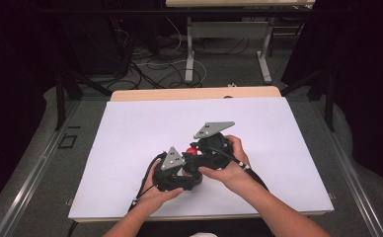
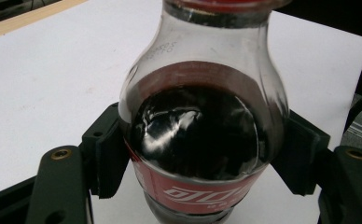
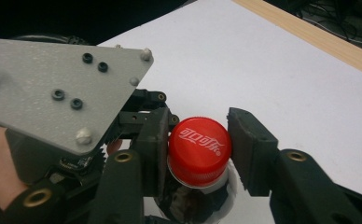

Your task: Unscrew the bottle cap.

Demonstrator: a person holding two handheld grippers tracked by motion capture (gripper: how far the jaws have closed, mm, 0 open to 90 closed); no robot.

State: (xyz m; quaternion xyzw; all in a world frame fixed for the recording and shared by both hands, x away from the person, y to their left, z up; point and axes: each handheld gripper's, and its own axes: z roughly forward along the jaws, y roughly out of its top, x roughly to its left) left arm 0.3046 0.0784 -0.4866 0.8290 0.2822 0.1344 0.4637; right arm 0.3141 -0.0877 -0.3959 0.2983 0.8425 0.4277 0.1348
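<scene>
Holding one cola bottle (image 2: 200,135) by its body in the left hand-held gripper (image 2: 200,161), pads pressed on both sides just above the red label; bottle upright on the white tabletop (image 1: 145,128), near the person's edge and about the middle. Closed on the single red cap (image 3: 200,150) with the right hand-held gripper (image 3: 198,154), one pad on each side of it. Probably ready to twist the cap off.

Risks, as a judgement: could slip on the smooth cap if the grip is too weak; could turn the whole bottle inside the left pads instead of loosening the cap; could tip and spill dark drink on the white sheet, or foam over on opening.

Counted: one bottle, one cap, two hand-held grippers, two grey plates (image 1: 214,129). Farther back, a wooden edge (image 1: 194,94), then table legs and cables (image 1: 150,64) on the floor.
</scene>
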